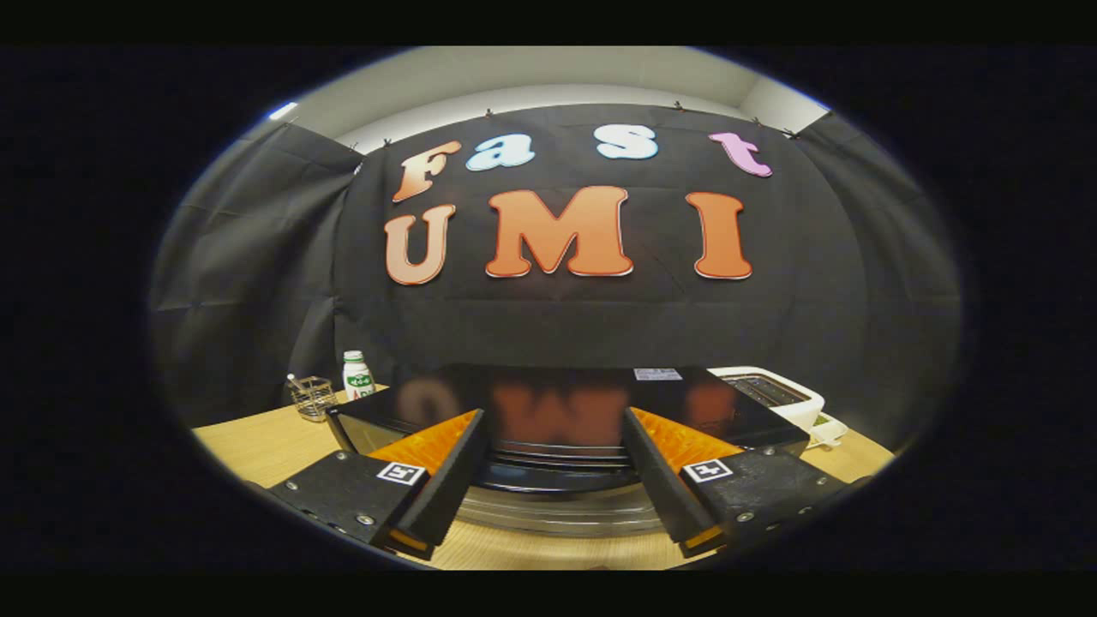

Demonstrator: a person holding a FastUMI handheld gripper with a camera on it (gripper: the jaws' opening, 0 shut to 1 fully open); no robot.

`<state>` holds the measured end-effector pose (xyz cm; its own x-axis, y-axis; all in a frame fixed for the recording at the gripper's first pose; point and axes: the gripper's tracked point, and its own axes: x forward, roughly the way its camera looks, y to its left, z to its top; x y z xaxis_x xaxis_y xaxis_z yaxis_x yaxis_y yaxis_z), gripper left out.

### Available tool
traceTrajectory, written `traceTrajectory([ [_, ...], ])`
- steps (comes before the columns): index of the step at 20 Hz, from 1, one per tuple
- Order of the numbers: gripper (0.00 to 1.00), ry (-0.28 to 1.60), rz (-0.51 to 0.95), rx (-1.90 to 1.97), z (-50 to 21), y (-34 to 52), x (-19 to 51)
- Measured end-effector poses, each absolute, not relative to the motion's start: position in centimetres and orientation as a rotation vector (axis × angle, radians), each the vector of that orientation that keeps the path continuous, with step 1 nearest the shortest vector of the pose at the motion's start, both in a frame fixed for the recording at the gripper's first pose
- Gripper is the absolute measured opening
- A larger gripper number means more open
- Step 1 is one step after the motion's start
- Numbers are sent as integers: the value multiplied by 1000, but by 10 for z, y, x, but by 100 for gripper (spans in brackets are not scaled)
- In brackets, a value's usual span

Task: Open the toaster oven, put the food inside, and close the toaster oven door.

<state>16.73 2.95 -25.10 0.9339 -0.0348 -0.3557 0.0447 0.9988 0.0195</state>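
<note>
The gripper (pixel 555 480) hangs just before the oven (pixel 557 411), fingers apart and empty — likely lined up to reach the door's handle (pixel 557 512) below.

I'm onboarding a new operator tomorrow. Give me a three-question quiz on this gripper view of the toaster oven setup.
1. True or false: the gripper has its fingers shut on the toaster oven.
2. What stands nearest the bottle? A) a small clear container B) a white appliance C) a plate
3. Fill in: the toaster oven sits on a wooden ____.

Key: 1. False; the fingers are spread apart, with the oven's front between and just ahead of them. 2. A, the small clear container. 3. table.
</note>
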Motion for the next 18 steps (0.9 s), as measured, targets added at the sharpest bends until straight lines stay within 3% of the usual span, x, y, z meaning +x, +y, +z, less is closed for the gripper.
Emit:
traceTrajectory([
  [9,67,381,34,58,-245,42,121],
  [18,65,532,136,142,-278,61,49],
])
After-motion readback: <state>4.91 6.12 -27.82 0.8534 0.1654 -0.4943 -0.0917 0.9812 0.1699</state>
